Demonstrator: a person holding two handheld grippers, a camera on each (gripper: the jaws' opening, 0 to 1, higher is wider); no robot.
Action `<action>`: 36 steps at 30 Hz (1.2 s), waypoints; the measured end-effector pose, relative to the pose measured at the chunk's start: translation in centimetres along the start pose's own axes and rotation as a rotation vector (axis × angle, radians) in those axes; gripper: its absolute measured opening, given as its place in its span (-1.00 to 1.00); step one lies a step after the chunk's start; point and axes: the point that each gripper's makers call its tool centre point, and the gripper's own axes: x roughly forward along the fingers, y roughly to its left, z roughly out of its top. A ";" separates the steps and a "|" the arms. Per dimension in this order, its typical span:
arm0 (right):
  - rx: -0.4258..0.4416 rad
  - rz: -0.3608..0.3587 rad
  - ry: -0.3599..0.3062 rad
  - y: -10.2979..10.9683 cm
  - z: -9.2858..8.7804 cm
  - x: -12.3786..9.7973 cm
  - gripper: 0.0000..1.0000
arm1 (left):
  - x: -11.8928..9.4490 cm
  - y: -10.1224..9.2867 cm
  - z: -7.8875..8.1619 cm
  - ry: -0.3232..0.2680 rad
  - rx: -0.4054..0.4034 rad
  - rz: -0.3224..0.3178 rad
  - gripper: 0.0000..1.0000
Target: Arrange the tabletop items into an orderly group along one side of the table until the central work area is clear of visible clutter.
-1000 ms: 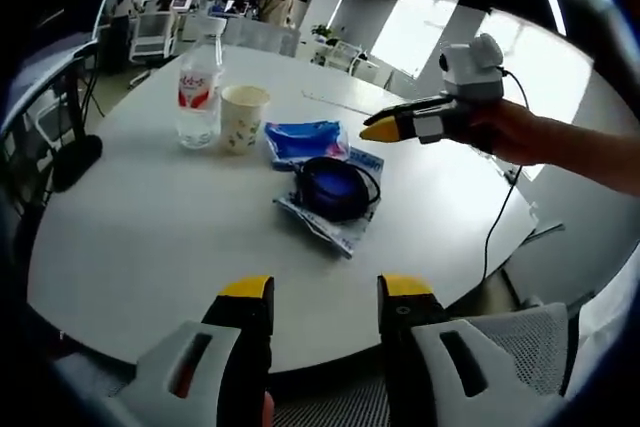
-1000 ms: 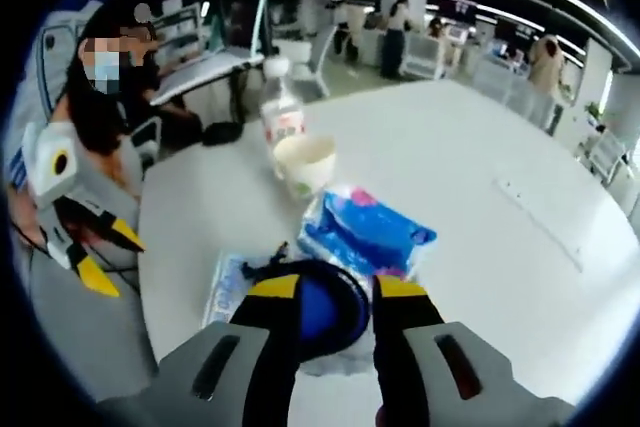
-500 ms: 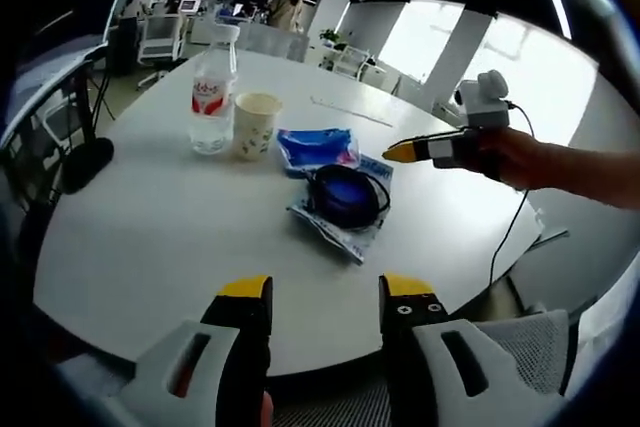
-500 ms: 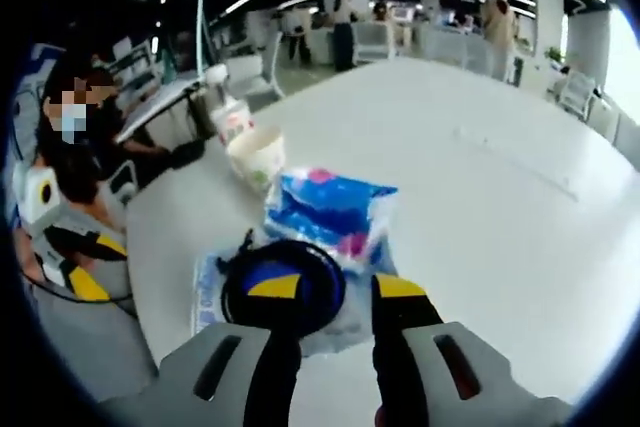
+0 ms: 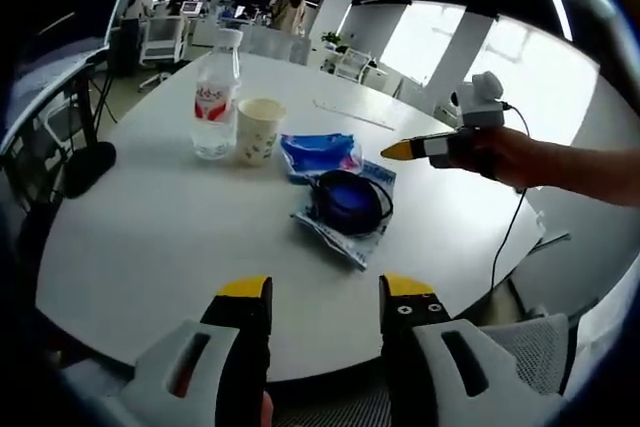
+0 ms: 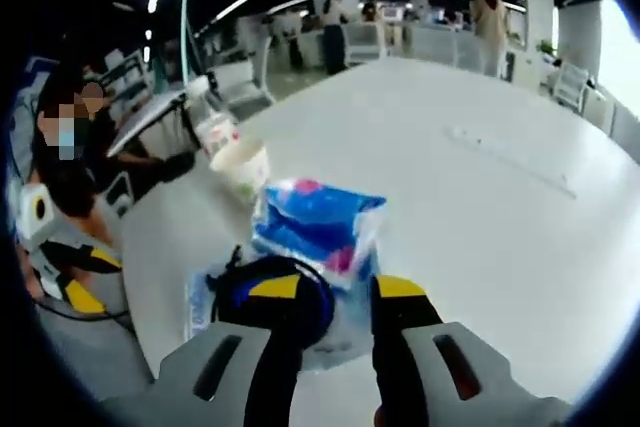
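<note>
Since earlier, right gripper point(image 6: 325, 289) drifts over the clutter, jaws apart, empty. White table point(image 5: 150, 237) carries bottle point(image 5: 215, 95), blue packet point(image 5: 320, 152), dark coil point(image 5: 348, 203), cup point(image 5: 259, 130), clustered centrally. Left gripper point(image 5: 315, 292) waits, jaws apart.

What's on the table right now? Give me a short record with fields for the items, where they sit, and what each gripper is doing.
surface: white table
back row: water bottle upright, paper cup right beside it
middle: blue packet, then a dark round case with a black cord, lying on a clear wrapper
left gripper: open, holding nothing, back at the near table edge
right gripper: open, holding nothing, over the round case
</note>
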 end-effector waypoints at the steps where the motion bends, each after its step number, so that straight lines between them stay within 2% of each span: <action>1: 0.003 0.000 0.000 -0.1 0.1 0.2 -0.52 | 0.0 0.1 0.0 -0.001 0.000 0.000 -0.16; 9: 0.013 0.004 0.009 0.0 0.6 1.4 -0.54 | -0.2 0.4 0.3 -0.003 0.000 0.007 -0.15; 14: 0.076 0.001 0.021 -0.8 0.5 2.8 -0.55 | -0.3 0.7 0.3 -0.003 -0.007 0.010 -0.15; 20: 0.101 -0.020 0.036 -1.7 0.7 4.3 -0.58 | -0.5 1.2 0.5 -0.004 -0.012 0.015 -0.15; 25: 0.153 -0.030 0.023 -1.9 1.2 5.1 -0.70 | -0.7 1.6 0.6 -0.006 -0.021 0.020 -0.15; 28: 0.170 -0.039 0.027 -1.9 1.3 5.6 -0.71 | -0.8 1.9 0.7 -0.009 -0.023 0.025 -0.15; 36: 0.208 -0.067 0.036 -2.1 0.9 6.3 -0.81 | -1.1 2.5 0.6 -0.014 -0.035 0.038 -0.15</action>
